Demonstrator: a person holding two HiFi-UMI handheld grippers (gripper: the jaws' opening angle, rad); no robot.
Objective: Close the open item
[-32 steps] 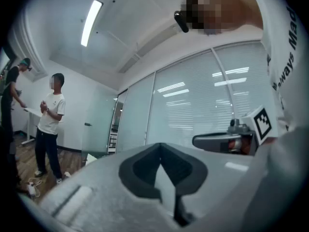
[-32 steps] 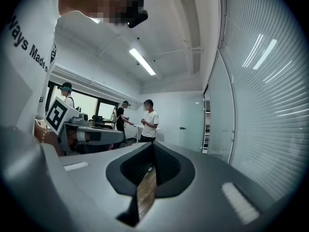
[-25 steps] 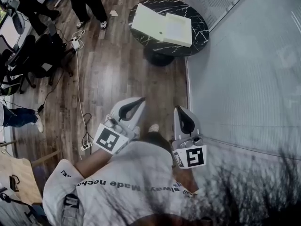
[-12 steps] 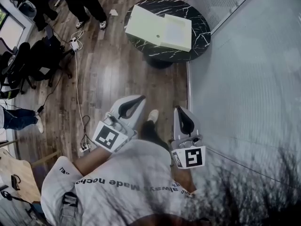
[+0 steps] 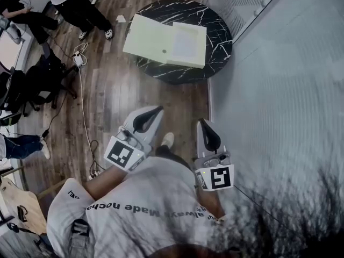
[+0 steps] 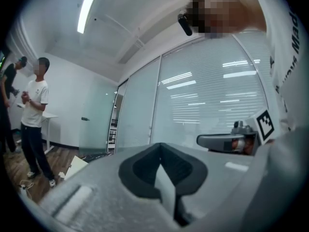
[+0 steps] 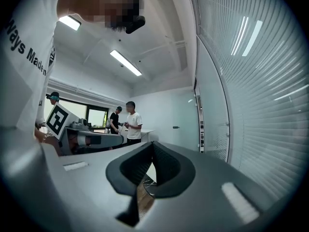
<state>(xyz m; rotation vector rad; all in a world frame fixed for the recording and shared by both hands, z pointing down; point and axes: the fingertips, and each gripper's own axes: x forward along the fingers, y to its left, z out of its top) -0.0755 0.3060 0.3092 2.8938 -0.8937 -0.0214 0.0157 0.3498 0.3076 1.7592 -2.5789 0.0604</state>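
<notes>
— 2 pairs of jaws, both clenched tight and gripping nothing. On the left gripper [image 5: 159, 109] the tips meet, with only air in the dark pad window behind them.

— Same on the right gripper [image 5: 202, 122]: tips pressed together and empty. Both point level toward the round black table [image 5: 217, 23] and sit well short of it on its near side.

— And the item itself?

— That's the pale box [image 5: 164, 41], lying wide open on the table top. Its 2 halves are spread flat side by side. The left half reaches the table's left rim and the right half sits near the middle.

— So neither gripper is touching it.

— No, they're well apart from it, with a stretch of wood floor [image 5: 121, 90] between them and the table. The wearer's white shoe [image 5: 167, 140] shows between the 2 grippers on that same near side.

— What else is around the table?

— There's a glass wall [image 5: 279, 79] with blinds just to its right. A white cable [image 5: 82, 104] trails over the floor to its left. Beyond that, at the table's far left, stands a bystander [image 5: 72, 4] in dark trousers.
</notes>
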